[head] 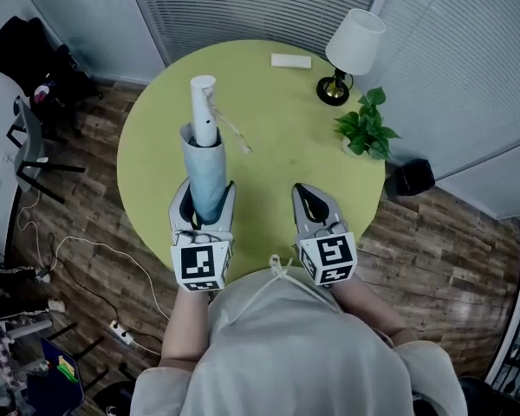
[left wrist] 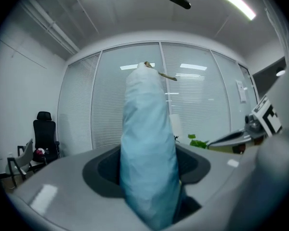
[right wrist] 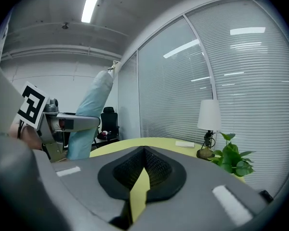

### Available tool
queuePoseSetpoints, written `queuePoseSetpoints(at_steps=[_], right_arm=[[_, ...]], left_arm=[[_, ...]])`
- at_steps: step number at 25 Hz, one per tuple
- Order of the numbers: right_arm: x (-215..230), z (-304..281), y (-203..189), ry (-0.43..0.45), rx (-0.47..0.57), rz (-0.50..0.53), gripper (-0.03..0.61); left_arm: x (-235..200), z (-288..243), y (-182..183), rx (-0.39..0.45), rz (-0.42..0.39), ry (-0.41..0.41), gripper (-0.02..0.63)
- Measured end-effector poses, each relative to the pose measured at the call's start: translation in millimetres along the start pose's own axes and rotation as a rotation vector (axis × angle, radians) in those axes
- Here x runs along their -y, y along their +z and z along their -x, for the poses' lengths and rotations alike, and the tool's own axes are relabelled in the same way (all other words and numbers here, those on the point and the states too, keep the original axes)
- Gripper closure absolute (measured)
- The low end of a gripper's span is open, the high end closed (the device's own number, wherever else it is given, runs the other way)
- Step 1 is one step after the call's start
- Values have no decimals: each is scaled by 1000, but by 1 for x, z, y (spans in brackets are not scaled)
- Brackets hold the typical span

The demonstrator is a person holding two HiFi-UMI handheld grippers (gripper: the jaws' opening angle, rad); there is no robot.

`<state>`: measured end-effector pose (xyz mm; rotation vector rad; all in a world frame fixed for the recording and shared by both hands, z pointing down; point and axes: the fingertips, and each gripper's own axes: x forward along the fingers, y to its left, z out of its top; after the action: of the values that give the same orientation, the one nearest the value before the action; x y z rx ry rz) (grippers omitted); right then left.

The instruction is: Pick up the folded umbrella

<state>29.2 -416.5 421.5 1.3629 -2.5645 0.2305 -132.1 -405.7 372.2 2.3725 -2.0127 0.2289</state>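
The folded umbrella (head: 205, 173) has a light blue cover, a white handle on top and a thin cord. It stands upright above the round yellow-green table (head: 277, 146), gripped low down by my left gripper (head: 205, 191). In the left gripper view the umbrella (left wrist: 147, 143) fills the middle between the dark pads, with the left gripper (left wrist: 149, 170) shut on it. My right gripper (head: 305, 196) hovers beside it to the right, shut with nothing held. The right gripper view shows its jaws (right wrist: 143, 165) meeting at the tips, and the umbrella (right wrist: 89, 114) off to the left.
A table lamp (head: 351, 50), a potted plant (head: 367, 126) and a small white box (head: 291, 61) stand along the table's far and right edge. A black chair (head: 35, 59) is at the left, a black bin (head: 412, 178) at the right. Cables lie on the wood floor.
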Motion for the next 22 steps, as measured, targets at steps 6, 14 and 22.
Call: queuePoseSetpoints(at_steps=[6,14,22], right_arm=[[-4,1,3,-2,12,19,580],[-9,4,2,7,-2,15,579],[-8,6,-5,16,-21,-7,580]], left_arm=[[5,4,3,1,-13,-12,330],[12,11,14,29,-33,-14,330],[13,10,10,22,-23,-9,330]])
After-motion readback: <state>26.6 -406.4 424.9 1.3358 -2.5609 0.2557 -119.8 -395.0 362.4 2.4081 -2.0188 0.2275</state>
